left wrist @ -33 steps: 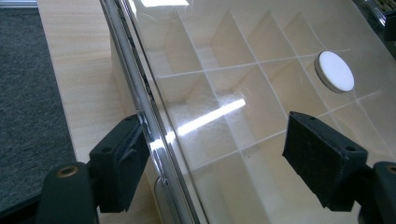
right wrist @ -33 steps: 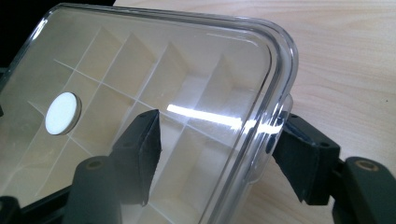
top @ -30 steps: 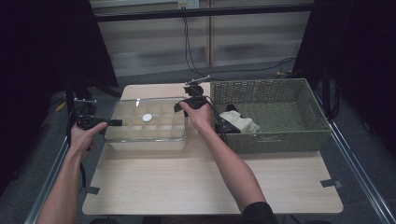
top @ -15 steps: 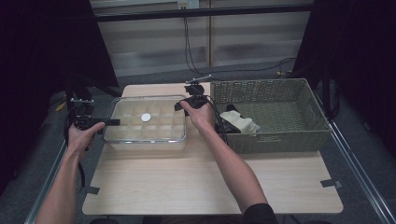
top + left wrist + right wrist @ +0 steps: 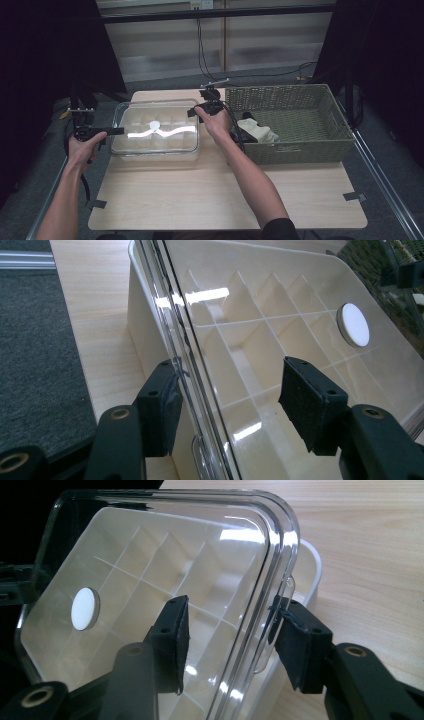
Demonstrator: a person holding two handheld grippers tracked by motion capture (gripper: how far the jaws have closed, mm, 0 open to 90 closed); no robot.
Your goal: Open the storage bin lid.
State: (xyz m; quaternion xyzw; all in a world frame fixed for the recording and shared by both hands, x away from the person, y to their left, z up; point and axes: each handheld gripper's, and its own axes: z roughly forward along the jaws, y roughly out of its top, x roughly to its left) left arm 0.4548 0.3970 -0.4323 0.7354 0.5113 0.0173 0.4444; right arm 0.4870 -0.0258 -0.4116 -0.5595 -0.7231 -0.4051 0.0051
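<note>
I have the clear lid [image 5: 155,131] lying on the divided box [image 5: 150,150], which sits on the surface [image 5: 225,200] at nine o'clock from the wicker basket [image 5: 300,145]. My left gripper [image 5: 227,405] straddles the lid's nine o'clock rim, my right gripper [image 5: 230,640] its three o'clock rim. Both sets of fingers have just been closing, pads not yet pressing.

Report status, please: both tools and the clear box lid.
Left tool and right tool straddle opposite lid edges, jaws just been closing, not yet pinching. Clear lid sits on the divided box. Basket beside it, nothing blocking.
</note>
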